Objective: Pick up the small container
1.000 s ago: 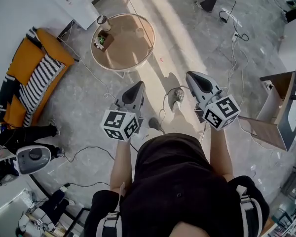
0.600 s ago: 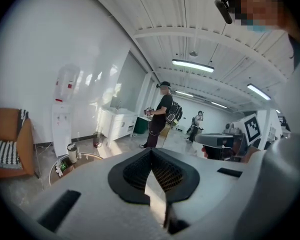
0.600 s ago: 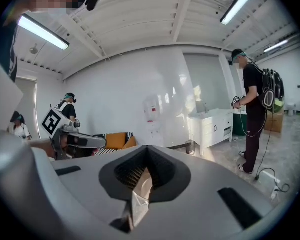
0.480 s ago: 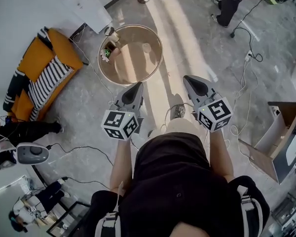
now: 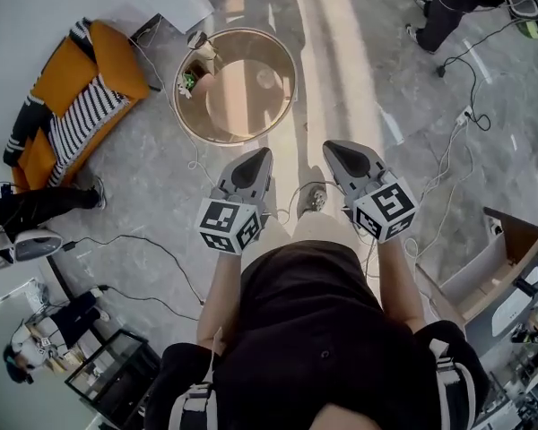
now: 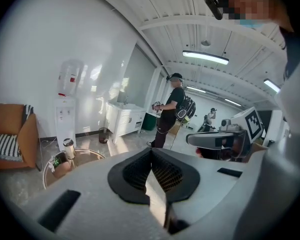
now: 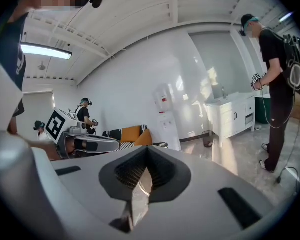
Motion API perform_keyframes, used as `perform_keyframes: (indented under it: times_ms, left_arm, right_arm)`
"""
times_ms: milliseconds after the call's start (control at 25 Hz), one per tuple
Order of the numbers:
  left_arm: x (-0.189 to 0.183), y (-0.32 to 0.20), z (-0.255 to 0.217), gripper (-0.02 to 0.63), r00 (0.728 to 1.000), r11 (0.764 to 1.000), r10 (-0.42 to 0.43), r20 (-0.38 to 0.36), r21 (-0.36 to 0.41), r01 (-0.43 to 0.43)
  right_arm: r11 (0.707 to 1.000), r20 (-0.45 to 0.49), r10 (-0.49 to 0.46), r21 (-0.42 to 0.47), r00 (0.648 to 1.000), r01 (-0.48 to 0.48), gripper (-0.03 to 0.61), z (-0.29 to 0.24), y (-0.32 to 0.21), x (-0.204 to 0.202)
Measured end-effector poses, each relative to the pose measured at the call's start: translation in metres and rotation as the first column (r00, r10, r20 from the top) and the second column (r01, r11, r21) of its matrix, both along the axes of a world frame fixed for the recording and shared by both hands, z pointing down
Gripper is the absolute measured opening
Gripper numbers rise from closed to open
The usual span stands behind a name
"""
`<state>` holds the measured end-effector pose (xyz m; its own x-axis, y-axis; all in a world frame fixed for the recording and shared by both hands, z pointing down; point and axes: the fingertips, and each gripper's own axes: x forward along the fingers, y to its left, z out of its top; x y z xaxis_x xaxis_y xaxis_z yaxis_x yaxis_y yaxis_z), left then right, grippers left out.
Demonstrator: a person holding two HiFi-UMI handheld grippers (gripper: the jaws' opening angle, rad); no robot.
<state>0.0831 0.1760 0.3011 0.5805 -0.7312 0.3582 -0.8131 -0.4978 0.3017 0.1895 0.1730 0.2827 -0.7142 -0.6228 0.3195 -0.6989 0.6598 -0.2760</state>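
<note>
Across a cable-strewn floor, the small container (image 5: 267,79) waits on the round table (image 5: 238,110), well beyond the left gripper (image 5: 264,155) and right gripper (image 5: 329,148), jaws pressed together, empty; loose cables (image 5: 298,189) could snag a step.

The head camera sits high on the person's head and looks steeply down. It sees the person's own body, the left tongs (image 5: 263,153), the right tongs (image 5: 330,148) and the floor (image 5: 161,195) far below. The round table (image 5: 292,74) lies ahead and the sofa (image 5: 81,106) is off to the left. Each small camera rides on its own tongs, very near them, and looks out level across the room. The left one faces the table (image 6: 90,155) and the sofa (image 6: 10,134). The right one sees the sofa (image 7: 132,134) too. Each shows the other tongs beside it.
</note>
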Motion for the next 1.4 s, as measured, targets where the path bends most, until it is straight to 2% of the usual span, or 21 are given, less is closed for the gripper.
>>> perform_keyframes:
  times_ms: [400, 680, 920, 1160, 1400]
  left_arm:
    - [-0.02, -0.026, 0.028, 0.018, 0.999, 0.999, -0.03, -0.037, -0.042, 0.029]
    - [-0.041, -0.077, 0.04, 0.019, 0.999, 0.999, 0.032, 0.006, -0.028, -0.032]
    - [-0.06, -0.131, 0.047, 0.02, 0.995, 0.995, 0.104, 0.008, -0.006, -0.104]
    - [-0.066, -0.166, 0.068, 0.02, 0.985, 0.986, 0.168, -0.025, 0.003, -0.168]
    - [-0.076, -0.195, 0.093, 0.02, 0.988, 0.988, 0.152, -0.039, 0.033, -0.151]
  right_arm:
    - [0.999, -0.02, -0.011, -0.048, 1.0, 0.01, 0.003, 0.021, -0.033, -0.013]
    - [0.998, -0.039, 0.052, -0.032, 0.998, -0.053, 0.003, 0.012, -0.069, -0.032]
    - [0.992, -0.039, 0.128, -0.017, 0.991, -0.128, 0.003, 0.008, -0.114, -0.053]
    - [0.98, -0.059, 0.193, -0.044, 0.979, -0.196, 0.003, 0.031, -0.147, -0.067]
    - [0.972, -0.074, 0.205, -0.098, 0.976, -0.211, 0.003, 0.064, -0.171, -0.082]
